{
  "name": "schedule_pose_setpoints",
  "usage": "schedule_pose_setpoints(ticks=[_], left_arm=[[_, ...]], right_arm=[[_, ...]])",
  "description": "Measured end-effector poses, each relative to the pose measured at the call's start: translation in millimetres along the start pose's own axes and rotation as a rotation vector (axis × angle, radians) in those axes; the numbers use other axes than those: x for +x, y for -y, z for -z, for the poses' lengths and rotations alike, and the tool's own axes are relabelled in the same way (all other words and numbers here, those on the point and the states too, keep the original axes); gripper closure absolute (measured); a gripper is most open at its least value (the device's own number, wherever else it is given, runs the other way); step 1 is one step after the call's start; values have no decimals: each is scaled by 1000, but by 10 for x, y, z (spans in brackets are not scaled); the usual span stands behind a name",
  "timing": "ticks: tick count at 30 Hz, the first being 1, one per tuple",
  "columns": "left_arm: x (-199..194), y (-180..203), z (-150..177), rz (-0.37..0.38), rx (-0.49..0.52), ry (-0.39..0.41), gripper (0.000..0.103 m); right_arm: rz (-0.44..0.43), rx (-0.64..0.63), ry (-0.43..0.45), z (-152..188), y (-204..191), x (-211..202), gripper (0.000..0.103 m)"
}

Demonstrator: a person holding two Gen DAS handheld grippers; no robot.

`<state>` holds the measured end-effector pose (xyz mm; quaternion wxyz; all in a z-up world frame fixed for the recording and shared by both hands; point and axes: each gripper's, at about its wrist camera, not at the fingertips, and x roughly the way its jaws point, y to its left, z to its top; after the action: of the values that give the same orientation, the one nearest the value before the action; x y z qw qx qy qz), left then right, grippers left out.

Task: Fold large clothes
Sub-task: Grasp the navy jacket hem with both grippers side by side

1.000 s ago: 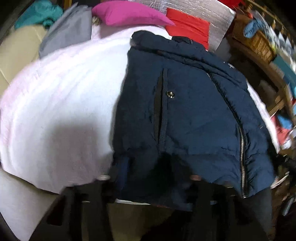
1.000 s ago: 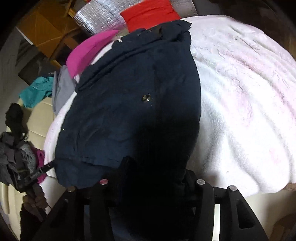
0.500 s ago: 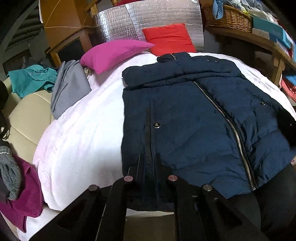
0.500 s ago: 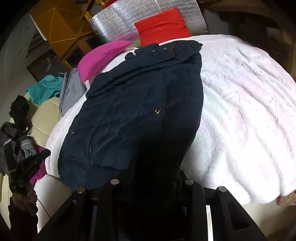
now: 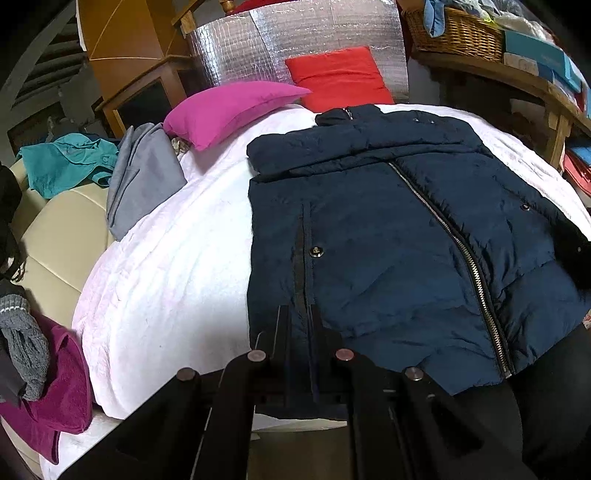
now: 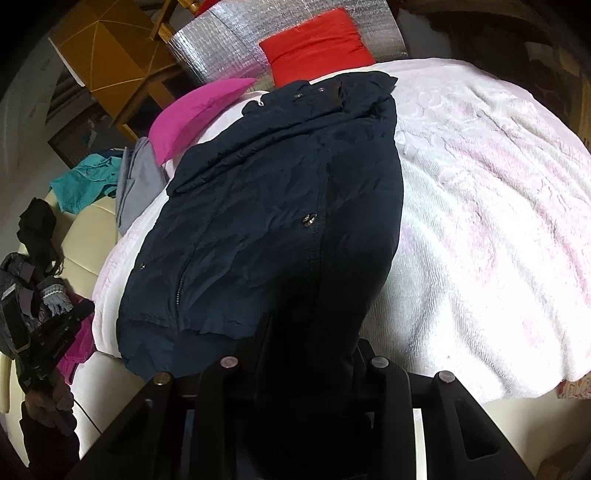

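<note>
A navy padded jacket (image 5: 388, 236) lies front up on a white blanket (image 5: 177, 280), zipper closed, collar toward the pillows, sleeves folded in. My left gripper (image 5: 298, 325) is shut on the jacket's hem at its left bottom corner. In the right wrist view the jacket (image 6: 266, 206) fills the middle. My right gripper (image 6: 310, 332) is shut on the jacket's hem at its right bottom corner; dark cloth hides its fingertips.
A magenta pillow (image 5: 232, 107) and a red pillow (image 5: 338, 77) lie at the bed's head. Grey (image 5: 142, 184) and teal clothes (image 5: 66, 162) lie on the left. A wooden shelf with a wicker basket (image 5: 458, 33) stands on the right. A cream sofa (image 5: 55, 236) is left.
Both grippers have pulled back and lifted away from the bed with the hem held, so more of the jacket and room shows. The jacket now lies flatter and straighter.
</note>
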<state>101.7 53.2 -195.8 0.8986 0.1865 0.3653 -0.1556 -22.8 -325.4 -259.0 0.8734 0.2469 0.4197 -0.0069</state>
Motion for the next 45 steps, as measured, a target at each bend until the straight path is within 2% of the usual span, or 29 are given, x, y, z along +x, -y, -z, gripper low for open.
schedule_pose_setpoints(ticks=[16, 18, 20, 23, 40, 45], left_arm=[[162, -77, 90, -9, -29, -63, 95], [184, -87, 107, -8, -33, -69, 95], [201, -99, 109, -7, -35, -74, 95], [222, -109, 120, -8, -36, -80, 95], [366, -209, 174, -14, -55, -107, 95], [461, -249, 204, -20, -64, -142, 94]], right_arm=[[-20, 60, -27, 16, 43, 66, 66], [-22, 72, -39, 19, 52, 92, 64], [-28, 85, -50, 26, 52, 120, 55], [-19, 80, -52, 42, 6, 143, 52], [-11, 99, -67, 37, -72, 253, 47], [-12, 101, -70, 35, -75, 272, 47]])
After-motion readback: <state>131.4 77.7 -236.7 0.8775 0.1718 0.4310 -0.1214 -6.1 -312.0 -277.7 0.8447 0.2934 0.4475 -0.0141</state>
